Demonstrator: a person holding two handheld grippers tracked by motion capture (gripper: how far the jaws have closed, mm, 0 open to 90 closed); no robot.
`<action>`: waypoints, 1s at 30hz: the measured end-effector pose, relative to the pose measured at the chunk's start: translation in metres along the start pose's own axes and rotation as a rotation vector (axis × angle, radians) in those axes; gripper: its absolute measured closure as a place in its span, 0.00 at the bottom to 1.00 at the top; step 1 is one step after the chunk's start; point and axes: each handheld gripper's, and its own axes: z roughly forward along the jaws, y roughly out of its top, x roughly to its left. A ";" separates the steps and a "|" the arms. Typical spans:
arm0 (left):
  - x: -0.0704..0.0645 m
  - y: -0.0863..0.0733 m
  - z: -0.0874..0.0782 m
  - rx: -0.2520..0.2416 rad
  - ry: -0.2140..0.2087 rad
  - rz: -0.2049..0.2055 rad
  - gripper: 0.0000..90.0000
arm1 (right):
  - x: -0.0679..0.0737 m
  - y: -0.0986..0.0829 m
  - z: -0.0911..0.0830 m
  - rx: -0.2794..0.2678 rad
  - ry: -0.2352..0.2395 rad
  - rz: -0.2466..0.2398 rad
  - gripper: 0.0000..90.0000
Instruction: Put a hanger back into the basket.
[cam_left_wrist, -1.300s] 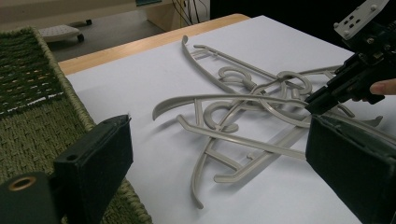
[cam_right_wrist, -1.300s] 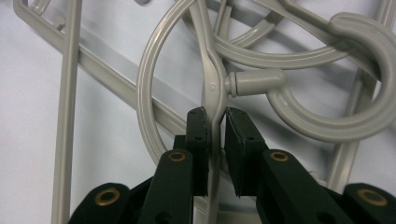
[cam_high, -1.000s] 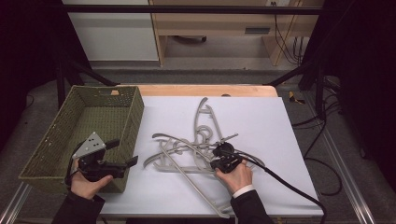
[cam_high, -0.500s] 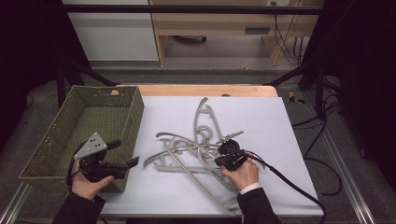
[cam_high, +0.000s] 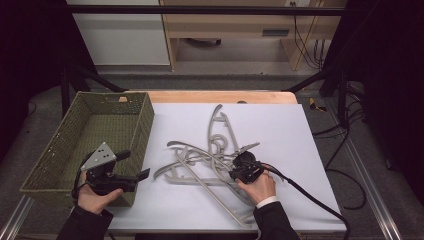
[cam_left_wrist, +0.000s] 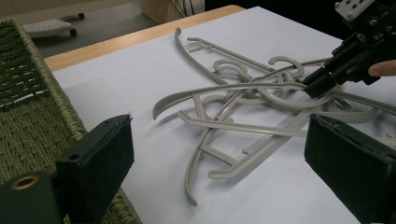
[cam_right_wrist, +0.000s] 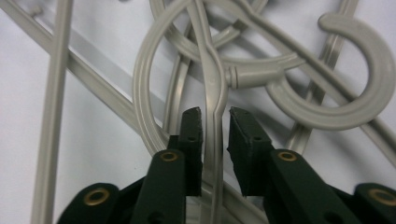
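Several grey plastic hangers (cam_high: 212, 150) lie tangled in a pile mid-table on the white top; the same hangers (cam_left_wrist: 243, 107) spread ahead in the left gripper view. My right gripper (cam_high: 233, 175) sits on the pile's right side, its jaws closed on a thin arm of one hanger (cam_right_wrist: 214, 88), which runs up between the right gripper (cam_right_wrist: 215, 114) pads. The right gripper (cam_left_wrist: 320, 86) also appears at the pile's far edge. My left gripper (cam_high: 134, 164) hovers by the front right corner of the green woven basket (cam_high: 85, 107), jaws wide apart. The left gripper (cam_left_wrist: 219, 140) holds nothing.
The basket (cam_left_wrist: 28, 116) stands at the table's left with nothing inside that I can see. A wooden strip (cam_high: 215, 96) edges the table's far side. A black cable (cam_high: 310, 197) trails from the right gripper across the white top toward the front right.
The right hand and its gripper have shifted slightly to the right at the pile, and the long hanger's near end has moved a little with them. The left gripper has stayed put.
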 end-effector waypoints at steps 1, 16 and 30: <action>0.000 0.000 0.000 0.001 -0.001 0.000 0.09 | 0.000 -0.001 0.002 0.012 -0.006 -0.005 0.83; -0.002 0.001 -0.001 0.002 -0.006 0.012 0.10 | 0.001 0.000 -0.010 -0.022 0.008 0.014 0.92; -0.024 0.017 -0.003 0.019 -0.085 0.076 0.10 | 0.000 0.000 -0.055 -0.103 0.077 -0.156 0.93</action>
